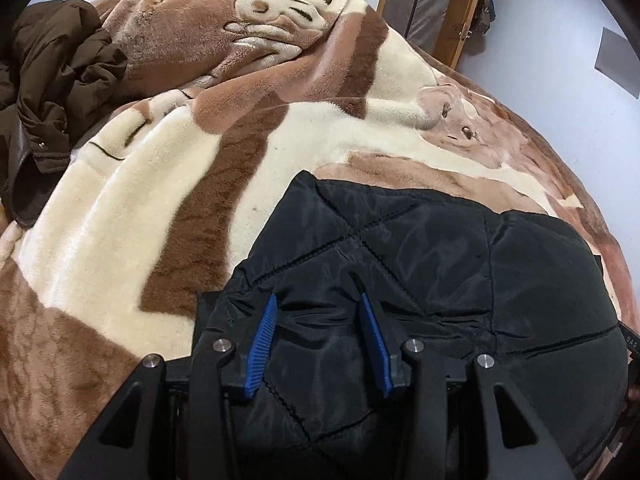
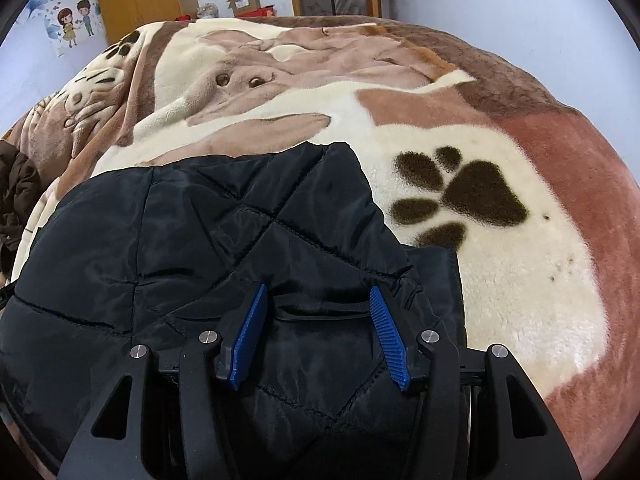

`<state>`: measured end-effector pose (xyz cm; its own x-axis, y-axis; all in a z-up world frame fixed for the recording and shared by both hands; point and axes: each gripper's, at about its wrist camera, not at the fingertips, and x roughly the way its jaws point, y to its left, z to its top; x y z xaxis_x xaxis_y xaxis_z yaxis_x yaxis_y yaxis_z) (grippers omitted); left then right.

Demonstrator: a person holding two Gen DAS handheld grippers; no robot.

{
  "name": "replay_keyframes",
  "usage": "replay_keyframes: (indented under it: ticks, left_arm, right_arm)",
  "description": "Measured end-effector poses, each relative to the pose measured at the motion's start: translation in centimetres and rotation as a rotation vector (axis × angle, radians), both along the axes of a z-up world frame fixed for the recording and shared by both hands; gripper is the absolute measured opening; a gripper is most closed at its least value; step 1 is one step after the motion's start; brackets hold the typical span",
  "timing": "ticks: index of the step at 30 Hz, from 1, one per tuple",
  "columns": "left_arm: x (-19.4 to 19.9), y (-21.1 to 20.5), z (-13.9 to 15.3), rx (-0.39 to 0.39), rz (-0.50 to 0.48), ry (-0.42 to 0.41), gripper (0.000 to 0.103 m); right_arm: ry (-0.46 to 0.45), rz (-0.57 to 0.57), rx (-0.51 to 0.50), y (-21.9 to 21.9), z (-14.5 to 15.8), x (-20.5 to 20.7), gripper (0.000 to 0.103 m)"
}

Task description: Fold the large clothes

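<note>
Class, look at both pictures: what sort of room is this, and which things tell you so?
Most likely a bedroom at home: a plush animal-print blanket covers what looks like a bed, a wooden wardrobe stands by the wall, and a black quilted jacket lies on the blanket.

Left wrist view rides just behind its own fingers (image 1: pixel 276 308), tipped steeply down, very close over the black jacket (image 1: pixel 420 248) at the near edge of the bed. It faces across the blanket (image 1: pixel 132 208) toward the far left corner, where a brown coat (image 1: pixel 60 72) lies, with a wooden frame (image 1: pixel 428 4) against the back wall. Right wrist view sits the same way, close behind its fingers (image 2: pixel 254 320), angled down onto that same jacket (image 2: pixel 192 232), facing the far edge and a wardrobe (image 2: pixel 140 0). Both views share the jacket, the blanket (image 2: pixel 500 280) and the back wall; the left sees more of the bed's left side, the right more of its right.
</note>
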<state>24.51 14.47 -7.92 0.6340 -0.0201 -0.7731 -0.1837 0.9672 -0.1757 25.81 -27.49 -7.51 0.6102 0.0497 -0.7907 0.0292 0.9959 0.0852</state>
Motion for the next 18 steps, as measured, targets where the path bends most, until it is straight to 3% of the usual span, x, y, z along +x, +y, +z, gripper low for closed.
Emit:
replay_keyframes:
  ticks: [3, 6, 8, 12, 15, 18]
  left_arm:
    - [-0.6, 0.1, 2.2, -0.010, 0.006, -0.027, 0.042]
    - [-0.5, -0.4, 3.8, -0.042, -0.025, -0.064, 0.042]
    - [0.1, -1.4, 4.0, -0.038, -0.054, -0.068, 0.042]
    - [1.9, -2.7, 1.8, 0.002, -0.076, -0.021, 0.042]
    - [2.6, -2.3, 0.3, -0.033, -0.060, -0.009, 0.042]
    - [3.0, -3.2, -0.1, 0.012, -0.067, -0.013, 0.042]
  right_arm:
    - [-0.043, -0.007, 0.023, 0.6, 2.8, -0.9, 0.053]
    - [-0.133, 0.060, 0.054, 2.7, 5.8, -1.8, 0.053]
    - [-0.145, 0.123, 0.051, 4.8, 6.4, -1.5, 0.053]
    - [-0.051, 0.152, -0.026, 7.0, 3.2, 1.2, 0.053]
    - [-0.022, 0.145, 0.078, 5.4, 0.1, 2.5, 0.053]
    - [-0.025, 0.142, 0.069, 5.7, -0.8, 2.7, 0.053]
